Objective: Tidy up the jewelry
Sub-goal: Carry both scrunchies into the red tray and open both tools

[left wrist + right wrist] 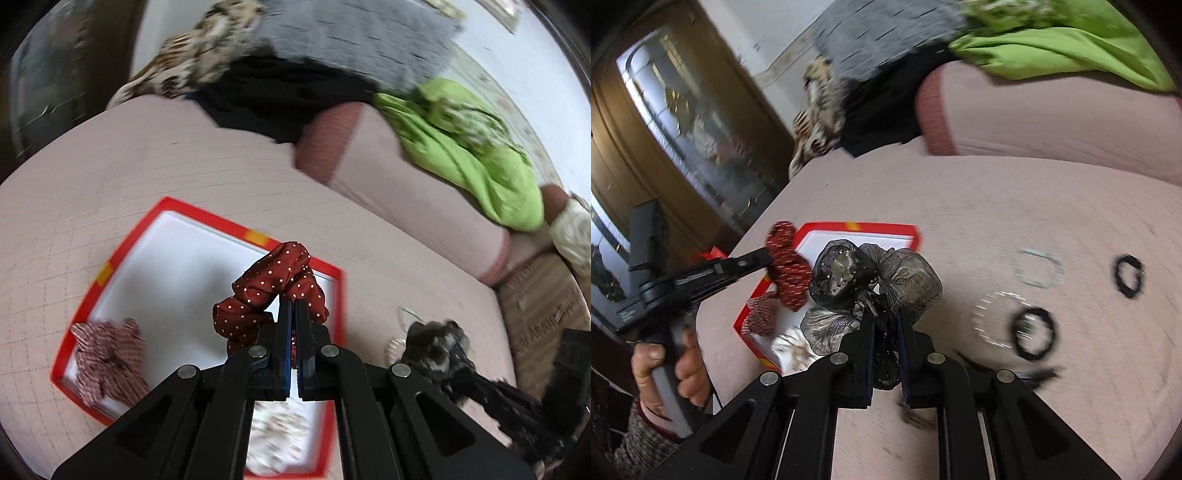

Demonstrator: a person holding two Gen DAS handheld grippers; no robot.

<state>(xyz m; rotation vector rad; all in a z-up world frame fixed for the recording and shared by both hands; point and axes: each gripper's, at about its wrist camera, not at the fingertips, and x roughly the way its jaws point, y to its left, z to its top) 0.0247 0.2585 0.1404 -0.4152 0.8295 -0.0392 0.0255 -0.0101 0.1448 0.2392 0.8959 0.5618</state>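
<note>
- Left wrist view: your left gripper (294, 310) has its jaws pinched nearly together on one fold of the red polka-dot scrunchie (271, 284). The scrunchie hangs over the right half of the red-rimmed tray (207, 218), above its white floor.
- Judgement: it is light, soft, satiny fabric over elastic, so likely slippery. A grip on a bunched fold, as you have now, should hold better than a grip on a single layer.
- Already in the tray: a striped scrunchie (109, 360) in the near-left corner and a pale floral piece (280, 432) at the near edge, partly hidden by the gripper.
- Right wrist view: your right gripper (886, 319) has its jaws narrowly parted and clamped on the black-and-bronze organza scrunchie (871, 284), held just right of the tray (879, 226), above the bed cover (997, 206).
- Judgement: the sheer gauze is very light, crushable and prone to snagging. Hold its gathered centre, not a loose petal.
- Well right of the tray, on the cover: two black hair ties (1034, 334), (1128, 275) and thin bangles (1039, 271), blurred. Judgement: the bangles are stiff and thin, so pinch across the rim.
</note>
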